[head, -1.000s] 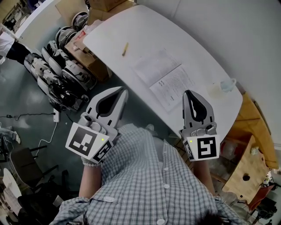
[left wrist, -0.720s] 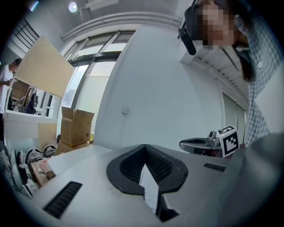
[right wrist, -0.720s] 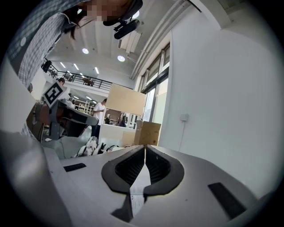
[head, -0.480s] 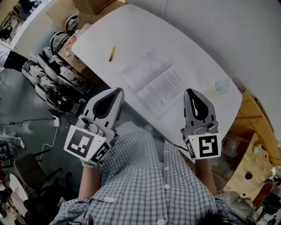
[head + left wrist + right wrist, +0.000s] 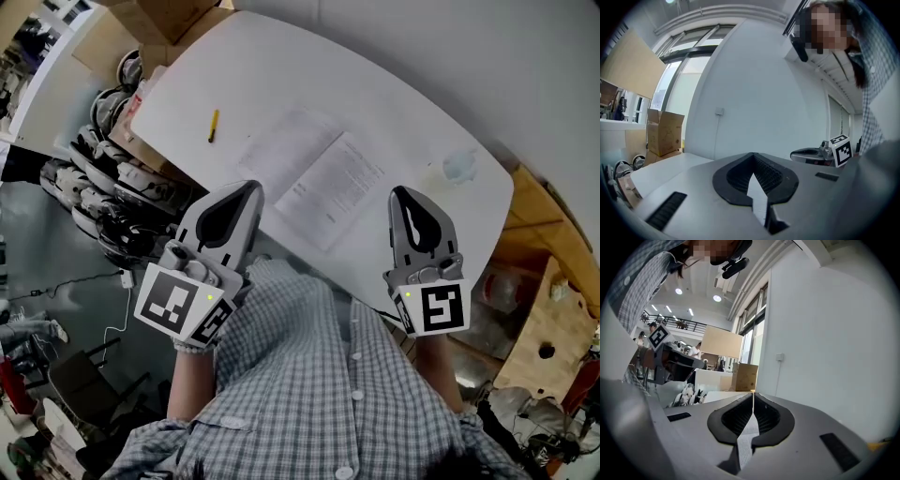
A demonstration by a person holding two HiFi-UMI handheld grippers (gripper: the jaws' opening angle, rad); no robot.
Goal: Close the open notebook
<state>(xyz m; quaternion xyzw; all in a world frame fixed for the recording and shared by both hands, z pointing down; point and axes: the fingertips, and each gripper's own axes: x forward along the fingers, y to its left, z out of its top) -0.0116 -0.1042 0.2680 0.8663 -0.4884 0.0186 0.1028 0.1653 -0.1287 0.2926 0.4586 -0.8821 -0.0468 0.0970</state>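
Head view, table: a white table point(image 5: 403, 94) is seen from above.
Head view, notebook: the open notebook point(image 5: 309, 173) is laid flat near the middle of the table, with both pages showing.
Head view, other things: a yellow pencil point(image 5: 214, 125) is laid well apart from the notebook, toward the left. A clear plastic thing point(image 5: 459, 167) is set near the right end. Cardboard boxes point(image 5: 178, 14) and a heap of black and white gear point(image 5: 103, 187) are seen off the table on the left.
Head view, hands: the left gripper point(image 5: 251, 187) and the right gripper point(image 5: 401, 192) are held out almost level in front of a checked shirt point(image 5: 319, 394). One is kept on each side of the notebook's near corner, and the notebook is not touched.
Left gripper view, jaws: the jaws are pressed together and nothing is pinched. The right gripper is seen beside a pale wall point(image 5: 754, 93).
Right gripper view, jaws: the jaws are pressed together and nothing is pinched. A cardboard box and the left gripper are seen past the tips.
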